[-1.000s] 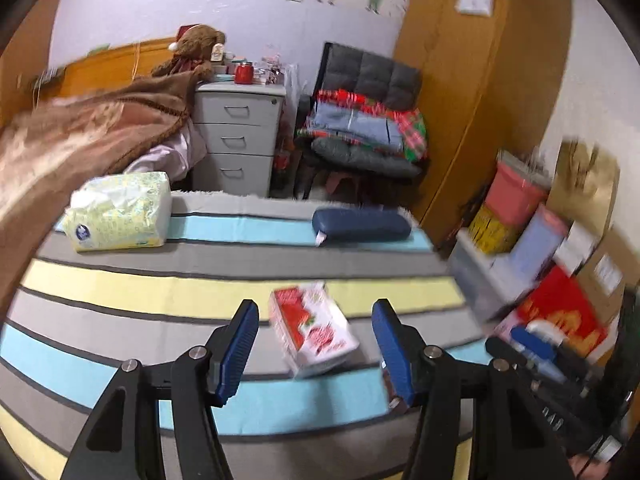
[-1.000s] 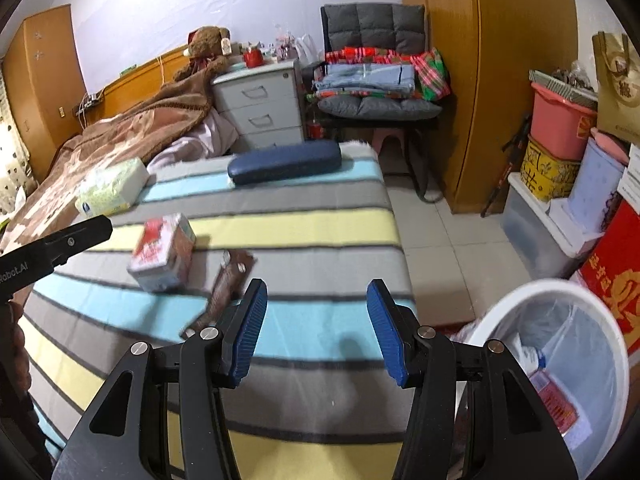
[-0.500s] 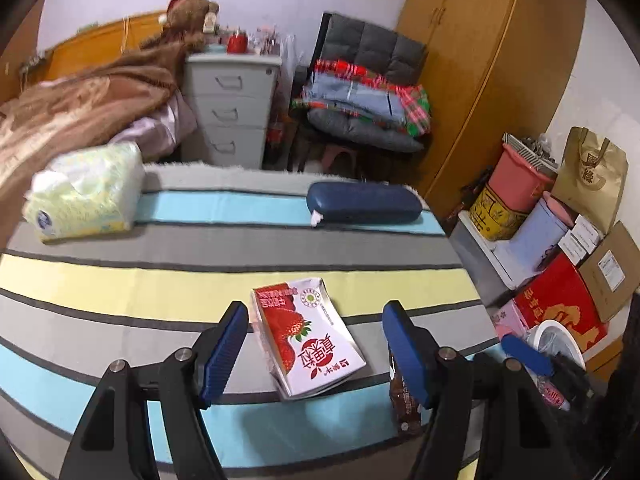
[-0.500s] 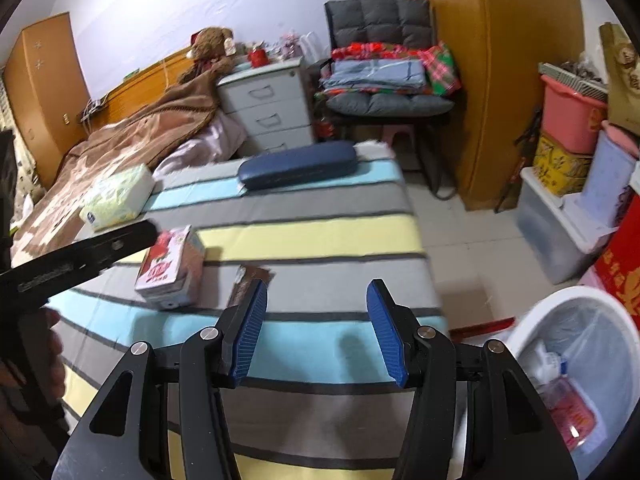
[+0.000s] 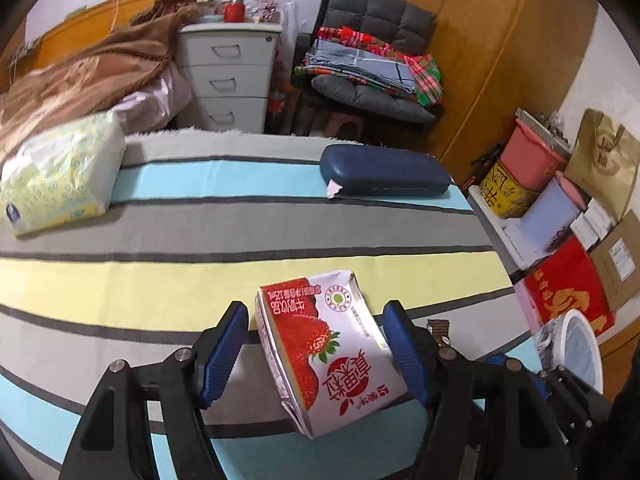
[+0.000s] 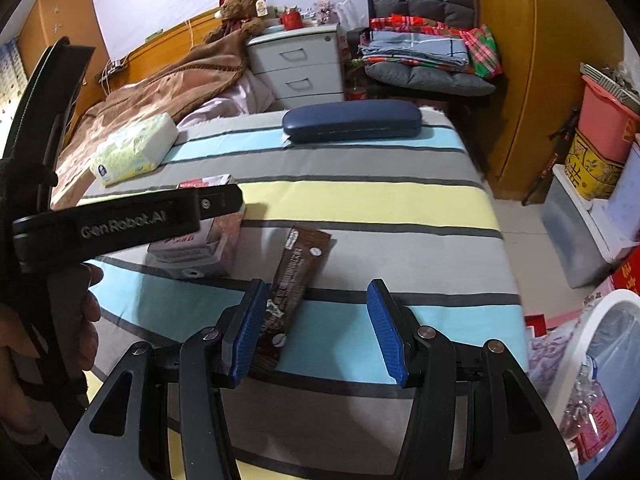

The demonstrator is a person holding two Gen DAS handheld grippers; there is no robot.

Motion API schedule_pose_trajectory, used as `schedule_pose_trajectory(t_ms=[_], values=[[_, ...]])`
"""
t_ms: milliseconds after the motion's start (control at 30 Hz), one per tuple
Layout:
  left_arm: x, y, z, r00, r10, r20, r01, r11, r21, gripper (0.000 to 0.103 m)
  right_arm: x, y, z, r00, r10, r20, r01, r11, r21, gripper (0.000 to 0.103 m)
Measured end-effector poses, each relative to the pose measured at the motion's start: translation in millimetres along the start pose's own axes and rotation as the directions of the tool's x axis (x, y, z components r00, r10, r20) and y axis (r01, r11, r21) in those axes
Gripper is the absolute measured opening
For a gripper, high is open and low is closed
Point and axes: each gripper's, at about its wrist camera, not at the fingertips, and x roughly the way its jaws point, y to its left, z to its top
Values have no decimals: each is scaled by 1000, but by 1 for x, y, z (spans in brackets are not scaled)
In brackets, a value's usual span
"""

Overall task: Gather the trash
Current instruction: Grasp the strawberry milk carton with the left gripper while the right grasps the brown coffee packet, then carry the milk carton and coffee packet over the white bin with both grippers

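Note:
A red-and-white strawberry milk carton (image 5: 328,352) lies on the striped cloth (image 5: 160,280). My left gripper (image 5: 316,308) is open around it, with a gap at the left pad and the right pad close against its side. From the right wrist the carton (image 6: 192,248) shows partly under the left gripper's arm (image 6: 120,224). A brown snack wrapper (image 6: 300,276) lies flat beside the carton. My right gripper (image 6: 317,286) hangs open over the wrapper's near end, which its left finger (image 6: 248,328) covers. A white bin (image 6: 600,340) lined with a bag stands on the floor to the right, with trash inside.
A tissue pack (image 5: 60,172) and a dark blue case (image 5: 384,170) sit at the cloth's far side. Beyond are a drawer unit (image 5: 228,76), a chair with folded clothes (image 5: 372,64) and a wardrobe (image 5: 500,40). Boxes and tubs (image 5: 532,160) crowd the floor on the right.
My left gripper has come down and forward until its fingers straddle the carton. My right gripper has dropped toward the brown wrapper, which now reaches its left finger.

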Motion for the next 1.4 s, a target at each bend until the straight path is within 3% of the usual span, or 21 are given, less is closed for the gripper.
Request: schedule_pose_trajectory(t_ms=[167,400,567,600,667,800,1400], values=[[-5,9,0,1000,26,9,-26,1000,7,69,6,3,0,999,-32,-22,31,999,-22,54],[-7,21,-3,1000,6,-1,-6,999,-35,70,9,6,4,995,-94,-30,93,995,-43,54],[-12,13,-7,1000,27,4,-27,1000,7,63,9,3,6,994,-108,-29,107,994,-37,53],[-12,12,-7,1000,29,6,-30,1000,11,62,9,3,6,993,-113,-28,113,993,-34,52],[-13,12,-8,1000,27,5,-27,1000,5,62,9,2,6,992,-125,-25,124,992,-31,36],[-18,12,-10,999,40,16,-40,999,7,60,8,1,5,992,-124,-22,123,992,-20,23],[-56,-7,-39,997,53,48,-55,998,26,57,-27,-6,-6,995,-80,53,78,996,37,20]])
